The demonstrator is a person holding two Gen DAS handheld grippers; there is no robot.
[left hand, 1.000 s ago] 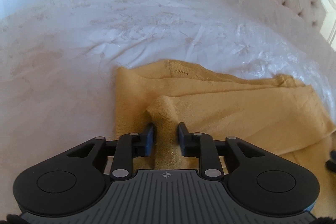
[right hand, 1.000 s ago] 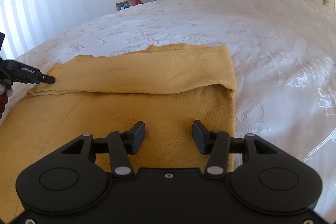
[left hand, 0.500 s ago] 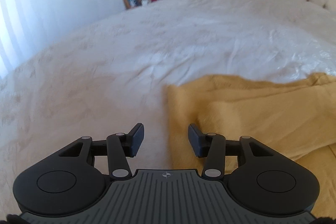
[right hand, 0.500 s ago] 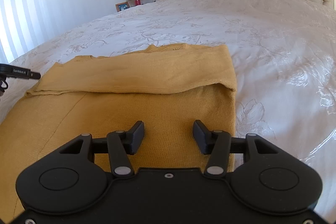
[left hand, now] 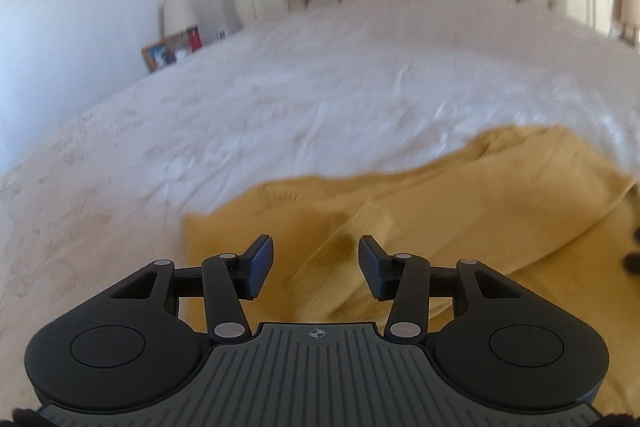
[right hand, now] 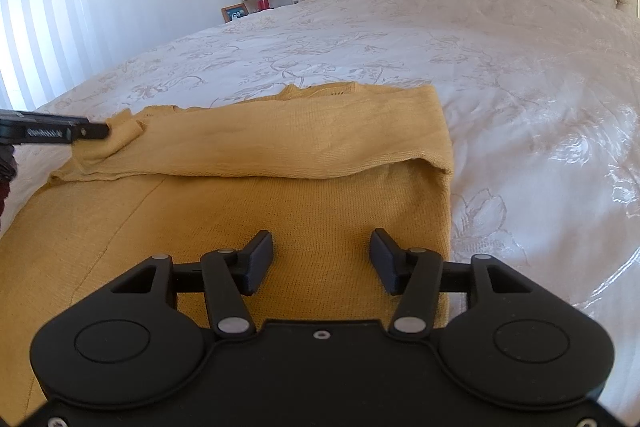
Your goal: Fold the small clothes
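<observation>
Bedroom | my left gripper [left hand: 316,267] & right gripper [right hand: 322,263] part-open, empty, over mustard-yellow knit garment [right hand: 280,155] on white bed [right hand: 520,75] | soft, light, floppy; grab hem corners

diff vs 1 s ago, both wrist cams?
The left hand-held gripper let go of the folded strip's end on the yellow sweater, opened, swung off to the bed cover and back over that corner; nothing is between its fingers. A small bunch shows there. The right hand-held gripper stayed open over the sweater; the fold kept its shape.
</observation>
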